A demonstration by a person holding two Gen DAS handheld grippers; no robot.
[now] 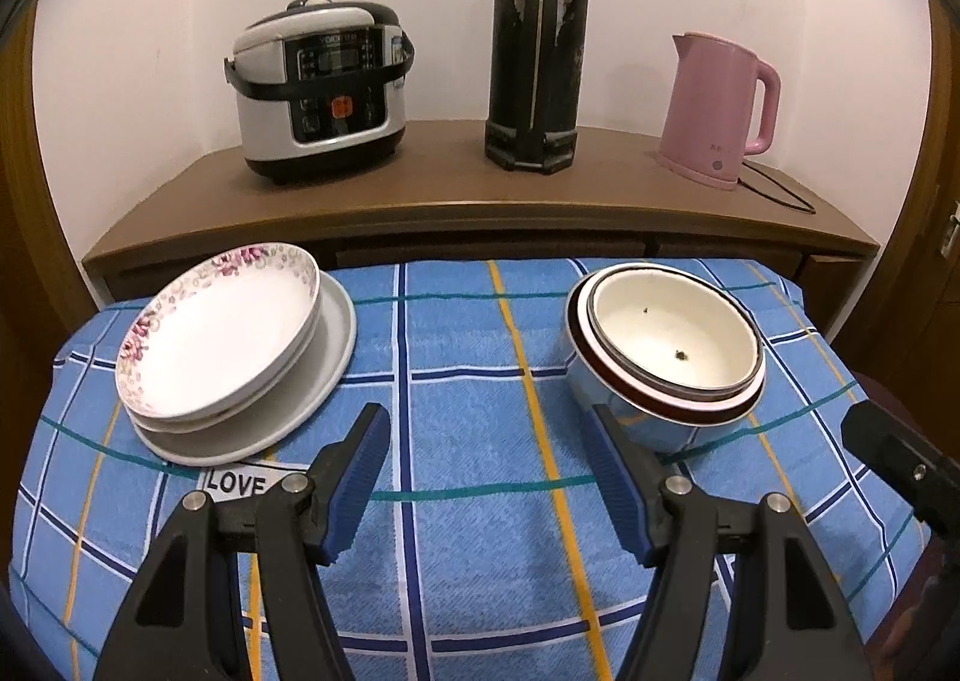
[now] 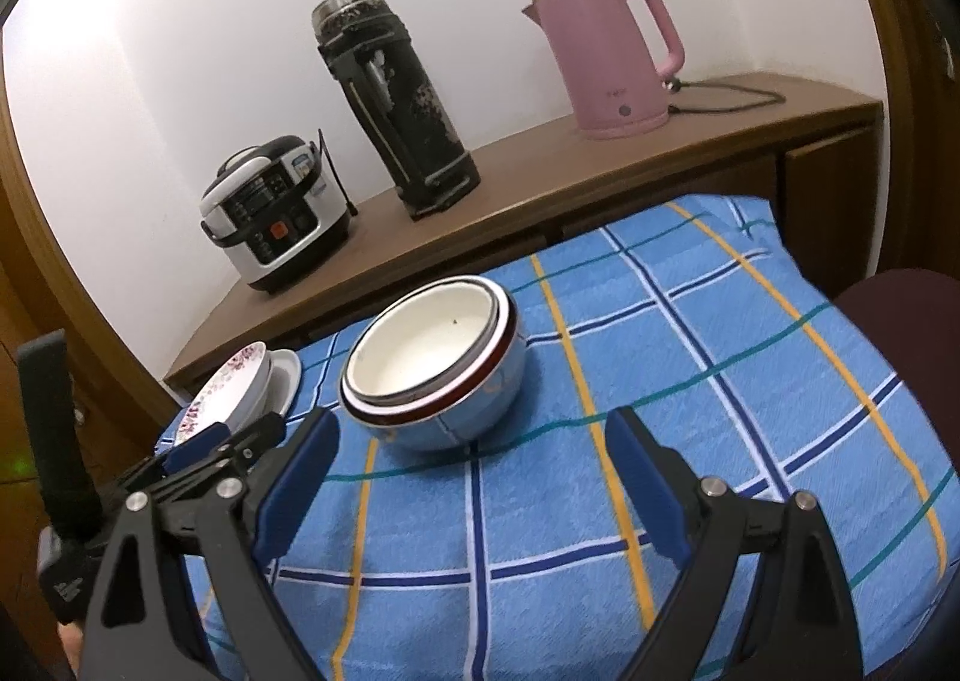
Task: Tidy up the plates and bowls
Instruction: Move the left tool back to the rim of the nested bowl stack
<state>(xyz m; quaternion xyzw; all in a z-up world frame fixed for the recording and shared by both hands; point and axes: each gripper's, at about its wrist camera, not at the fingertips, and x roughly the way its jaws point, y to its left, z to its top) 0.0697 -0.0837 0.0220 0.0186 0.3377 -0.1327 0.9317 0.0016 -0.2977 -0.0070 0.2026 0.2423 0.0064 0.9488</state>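
Bowls (image 1: 666, 348) nested, dark specks in top one; plates (image 1: 234, 348) stacked w/ floral dish on top.

The cloth (image 1: 468, 333) is blue, checked with white, navy, yellow and teal lines. The top plate (image 1: 222, 330), left of frame, is white with a pink floral rim. The nested bowls (image 1: 666, 351), right of frame, are cream inside with a dark red rim band. The kettle (image 1: 717, 108) is pink. The tongs (image 1: 486, 441) carry blue pads.

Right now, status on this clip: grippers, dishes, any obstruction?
Left gripper open, empty. Right gripper open, empty. Plate stack and nested bowls sit apart on the checked cloth. Nothing in the way.
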